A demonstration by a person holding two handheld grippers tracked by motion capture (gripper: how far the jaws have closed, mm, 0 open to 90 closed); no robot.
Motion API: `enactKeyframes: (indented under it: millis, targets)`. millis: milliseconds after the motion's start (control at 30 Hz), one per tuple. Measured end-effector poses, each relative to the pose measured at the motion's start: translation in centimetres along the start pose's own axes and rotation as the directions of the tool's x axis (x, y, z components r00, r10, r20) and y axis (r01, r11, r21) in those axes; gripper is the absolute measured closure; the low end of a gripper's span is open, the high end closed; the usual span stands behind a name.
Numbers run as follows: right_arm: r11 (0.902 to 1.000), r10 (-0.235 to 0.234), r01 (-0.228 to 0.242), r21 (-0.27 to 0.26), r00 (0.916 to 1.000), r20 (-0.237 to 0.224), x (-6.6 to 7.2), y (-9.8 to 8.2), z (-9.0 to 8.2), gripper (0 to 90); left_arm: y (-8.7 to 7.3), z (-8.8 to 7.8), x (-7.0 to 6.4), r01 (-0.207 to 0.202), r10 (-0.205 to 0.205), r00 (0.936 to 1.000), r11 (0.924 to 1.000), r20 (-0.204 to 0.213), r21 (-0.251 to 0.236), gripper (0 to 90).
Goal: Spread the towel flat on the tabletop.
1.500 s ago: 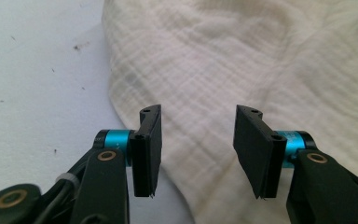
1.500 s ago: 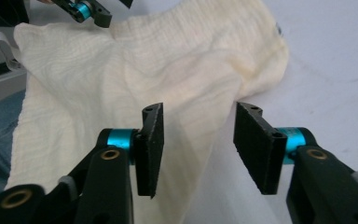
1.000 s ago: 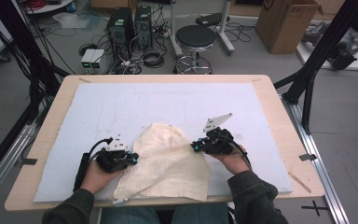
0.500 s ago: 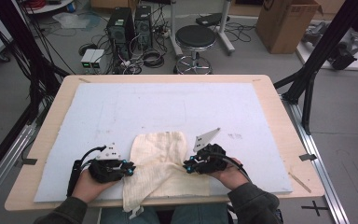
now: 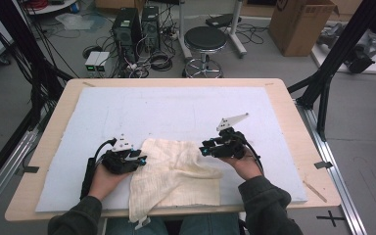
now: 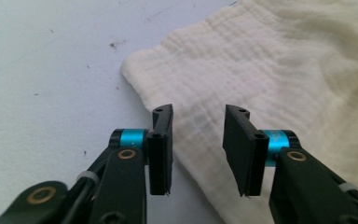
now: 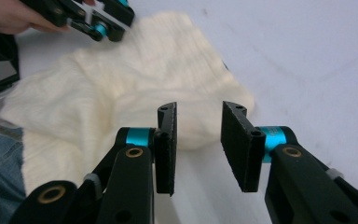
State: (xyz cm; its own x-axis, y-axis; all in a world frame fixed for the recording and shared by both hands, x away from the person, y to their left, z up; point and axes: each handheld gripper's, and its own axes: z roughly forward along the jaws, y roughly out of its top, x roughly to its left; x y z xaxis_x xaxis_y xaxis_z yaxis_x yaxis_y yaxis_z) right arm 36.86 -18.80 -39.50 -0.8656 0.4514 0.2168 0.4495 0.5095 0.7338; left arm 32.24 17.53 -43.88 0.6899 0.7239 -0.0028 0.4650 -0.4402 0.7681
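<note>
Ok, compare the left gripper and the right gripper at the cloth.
The left gripper sits over the cream cloth; the right gripper faces the cloth's folded end, over white mat. Its grey plate stands taller than the left's. Both have just been opening, with nothing pinched between the pads.

A cream, crinkled cloth (image 5: 176, 174) lies loosely folded and flat between the left gripper (image 5: 139, 160) and right gripper (image 5: 206, 149), overhanging the near table edge.

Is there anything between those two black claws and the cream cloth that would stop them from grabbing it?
Nothing visible. The left gripper and right gripper have just been opening; each sits at an edge of the cloth, jaws apart and not pinching it, with bare white mat around.
</note>
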Motion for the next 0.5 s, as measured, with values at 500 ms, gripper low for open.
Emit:
enactKeyframes:
  millis: [500]
  targets:
    - [0.9947,0.002,0.001,0.102,0.9994,-0.033,0.9,0.5,5.5,86.8,0.3,-0.2,-0.5,-0.046,0.046,0.9989,0.9986,0.013,0.025,86.5]
